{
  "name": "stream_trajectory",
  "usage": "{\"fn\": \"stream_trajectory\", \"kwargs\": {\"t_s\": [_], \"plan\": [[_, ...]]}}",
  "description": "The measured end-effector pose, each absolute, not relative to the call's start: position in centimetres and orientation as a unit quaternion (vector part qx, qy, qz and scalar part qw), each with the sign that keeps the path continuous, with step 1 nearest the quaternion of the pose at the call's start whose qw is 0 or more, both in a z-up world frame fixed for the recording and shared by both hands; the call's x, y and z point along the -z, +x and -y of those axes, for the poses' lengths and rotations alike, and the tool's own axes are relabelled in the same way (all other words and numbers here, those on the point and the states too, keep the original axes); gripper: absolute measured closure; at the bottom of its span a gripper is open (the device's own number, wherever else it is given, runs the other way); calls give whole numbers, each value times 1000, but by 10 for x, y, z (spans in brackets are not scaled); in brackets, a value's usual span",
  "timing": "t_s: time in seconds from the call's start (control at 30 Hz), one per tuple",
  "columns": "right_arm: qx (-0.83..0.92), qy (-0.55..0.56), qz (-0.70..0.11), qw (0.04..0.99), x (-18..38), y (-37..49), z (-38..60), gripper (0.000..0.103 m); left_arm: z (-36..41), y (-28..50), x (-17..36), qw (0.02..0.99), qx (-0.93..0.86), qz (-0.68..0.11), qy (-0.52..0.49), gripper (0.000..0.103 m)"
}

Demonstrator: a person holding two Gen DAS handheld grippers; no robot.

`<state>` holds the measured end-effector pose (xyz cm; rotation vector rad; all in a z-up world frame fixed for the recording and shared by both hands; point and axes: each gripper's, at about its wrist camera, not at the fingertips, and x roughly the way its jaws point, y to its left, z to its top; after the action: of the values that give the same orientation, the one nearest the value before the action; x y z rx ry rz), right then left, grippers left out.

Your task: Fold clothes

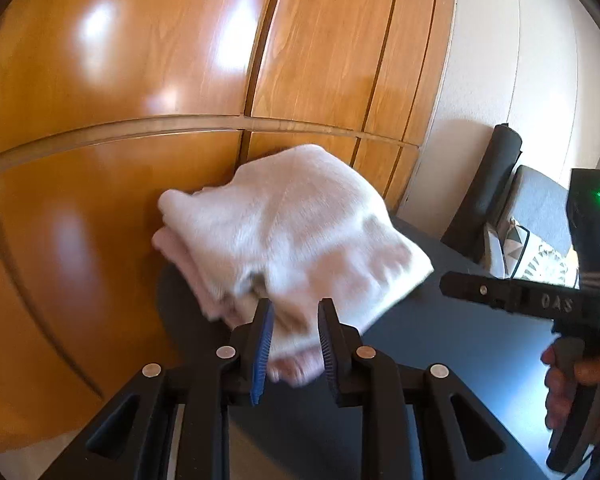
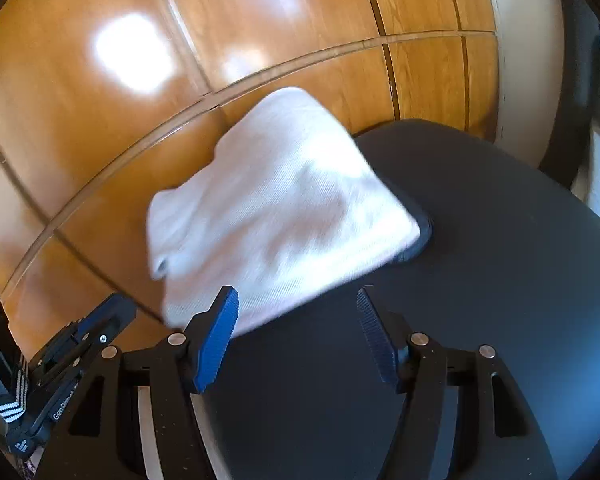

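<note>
2 grippers are seen over a dark table (image 2: 500, 280), on which 1 folded white garment (image 1: 292, 232) is laid near the far left edge, close against the glossy wooden cabinet doors (image 1: 140, 80) behind it. No basket, box or other container is shown in either view, so the garment is contained by nothing and is borne by the table alone; part of its left side appears to overhang the table edge. In the left wrist view the left gripper (image 1: 294, 344) is seen with its 2 blue-padded fingers (image 1: 262, 352) parted narrowly, and the near edge of the folded cloth is seen between them; whether the pads are pressed on the cloth cannot be told, as the picture is blurred and a gap seems to be left on both sides. In the right wrist view the right gripper (image 2: 296, 336) is held with its jaws spread wide, nothing is pinched between them, and only bare tabletop is seen in the gap, while the garment's near corner is reached just by the left finger. The right gripper is also shown at the right of the left wrist view, gripped by a person's hand (image 1: 568, 384). A dark chair (image 1: 496, 184) is seen beyond the table, by a pale wall (image 1: 480, 60).
</note>
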<state>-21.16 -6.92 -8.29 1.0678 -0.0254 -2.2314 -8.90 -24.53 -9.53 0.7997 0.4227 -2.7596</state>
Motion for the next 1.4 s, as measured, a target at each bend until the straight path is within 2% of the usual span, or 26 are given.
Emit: {"fn": "stream_trajectory", "kwargs": {"t_s": [0.17,0.37,0.57,0.9,1.4], "plan": [[863,398,3,309,74,-174,60,37,234,-56,85,151,926,-169,302,77],[881,368,-49,293,56,-131,63,37,225,-20,78,201,909,-182,318,77],[885,355,-46,298,46,-99,67,37,219,6,66,219,908,-187,304,77],[898,336,-66,277,32,-67,64,37,203,13,40,247,908,-159,298,77],[896,333,-84,283,28,-55,77,37,215,17,32,283,894,-169,303,77]]}}
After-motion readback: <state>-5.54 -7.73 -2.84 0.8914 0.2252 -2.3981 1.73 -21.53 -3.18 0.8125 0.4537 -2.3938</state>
